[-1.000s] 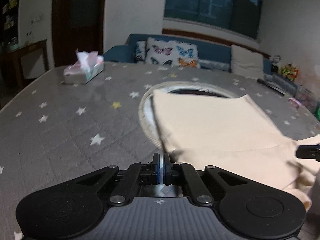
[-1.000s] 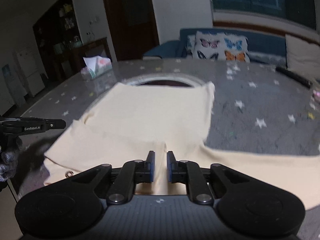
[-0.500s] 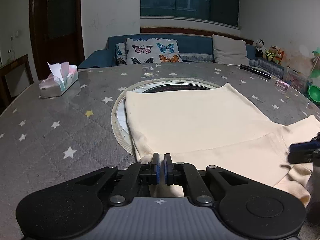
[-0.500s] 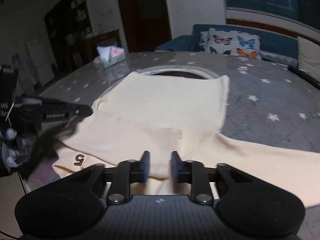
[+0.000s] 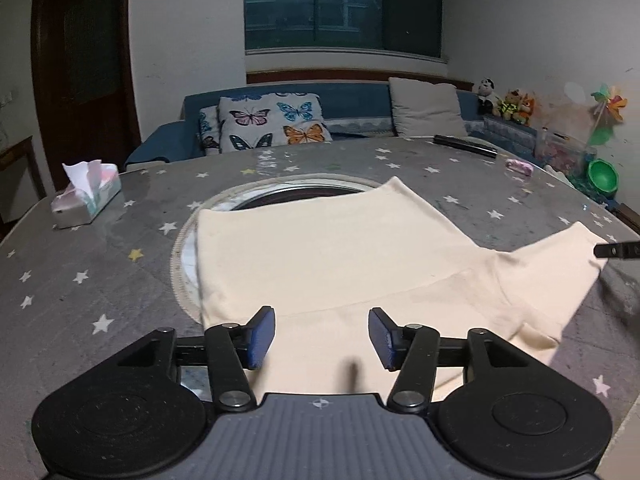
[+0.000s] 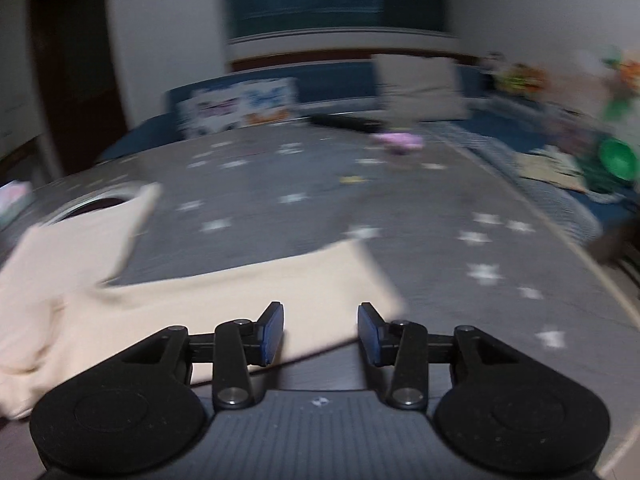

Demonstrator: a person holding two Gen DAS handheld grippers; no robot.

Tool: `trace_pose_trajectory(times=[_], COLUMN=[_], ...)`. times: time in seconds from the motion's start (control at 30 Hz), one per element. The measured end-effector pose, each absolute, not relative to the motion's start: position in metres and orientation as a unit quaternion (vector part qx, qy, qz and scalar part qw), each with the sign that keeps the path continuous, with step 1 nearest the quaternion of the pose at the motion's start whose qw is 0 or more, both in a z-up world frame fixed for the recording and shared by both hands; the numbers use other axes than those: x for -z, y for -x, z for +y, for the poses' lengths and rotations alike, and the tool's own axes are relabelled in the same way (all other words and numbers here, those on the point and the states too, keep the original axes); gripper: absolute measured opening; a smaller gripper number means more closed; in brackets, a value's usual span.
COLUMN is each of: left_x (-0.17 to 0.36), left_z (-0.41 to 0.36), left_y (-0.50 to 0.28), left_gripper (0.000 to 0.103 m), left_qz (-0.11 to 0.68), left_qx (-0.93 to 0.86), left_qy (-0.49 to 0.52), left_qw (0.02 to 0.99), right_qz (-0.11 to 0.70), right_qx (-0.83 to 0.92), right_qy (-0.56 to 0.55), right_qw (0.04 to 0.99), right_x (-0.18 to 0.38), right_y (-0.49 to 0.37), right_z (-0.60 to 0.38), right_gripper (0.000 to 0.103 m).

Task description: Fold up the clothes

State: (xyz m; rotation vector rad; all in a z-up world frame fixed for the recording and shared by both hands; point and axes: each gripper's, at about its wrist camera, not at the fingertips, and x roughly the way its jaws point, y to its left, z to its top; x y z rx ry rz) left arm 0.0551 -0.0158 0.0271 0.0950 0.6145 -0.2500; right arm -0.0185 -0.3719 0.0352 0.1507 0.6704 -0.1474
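Note:
A cream shirt [image 5: 328, 256] lies flat on the grey star-patterned table [image 5: 88, 280], its body folded over and one sleeve [image 5: 560, 272] spread to the right. My left gripper [image 5: 322, 336] is open and empty, its jaws wide apart just above the shirt's near edge. My right gripper [image 6: 320, 332] is open and empty over the end of the spread sleeve [image 6: 256, 292]; that view is blurred. A tip of the right gripper shows at the right edge of the left wrist view [image 5: 618, 250].
A tissue box [image 5: 86, 196] stands at the table's far left. A round inset ring [image 5: 280, 192] lies under the shirt's far edge. A black remote [image 5: 466, 146] and a pink item [image 5: 520, 167] lie at the far right. A sofa with cushions [image 5: 276, 120] is beyond.
Both grippers have opened from shut or nearly shut. The right gripper has swung right, from the shirt's middle to the sleeve end. The left view has turned right and lifted.

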Motion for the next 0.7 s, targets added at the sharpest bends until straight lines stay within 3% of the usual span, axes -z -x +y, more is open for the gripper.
trace_pose_trajectory(times=[0.13, 0.27, 0.33, 0.37, 0.7], left_x=[-0.025, -0.024, -0.024, -0.024, -0.021], left_z=[-0.026, -0.032, -0.036, -0.038, -0.042], left_y=[-0.052, -0.05, -0.049, -0.049, -0.043], left_gripper=[0.062, 0.074, 0.077, 0.078, 0.084], left_qz=[0.307, 0.309, 0.309, 0.309, 0.302], left_qx=[0.125, 0.123, 0.125, 0.126, 0.127], left_qy=[-0.056, -0.064, -0.068, -0.07, -0.088], left_qw=[0.942, 0.941, 0.94, 0.94, 0.941], right_qz=[0.33, 0.324, 0.323, 0.323, 0.25], right_qx=[0.101, 0.091, 0.083, 0.08, -0.014], right_qy=[-0.088, -0.091, -0.089, -0.088, -0.107], right_qw=[0.935, 0.937, 0.938, 0.939, 0.962], right_x=[-0.025, -0.021, -0.022, -0.023, -0.097], right_y=[0.015, 0.015, 0.015, 0.014, 0.021], right_z=[-0.398, -0.399, -0.393, -0.391, -0.358], right_gripper=[0.041, 0.039, 0.016, 0.012, 0.008])
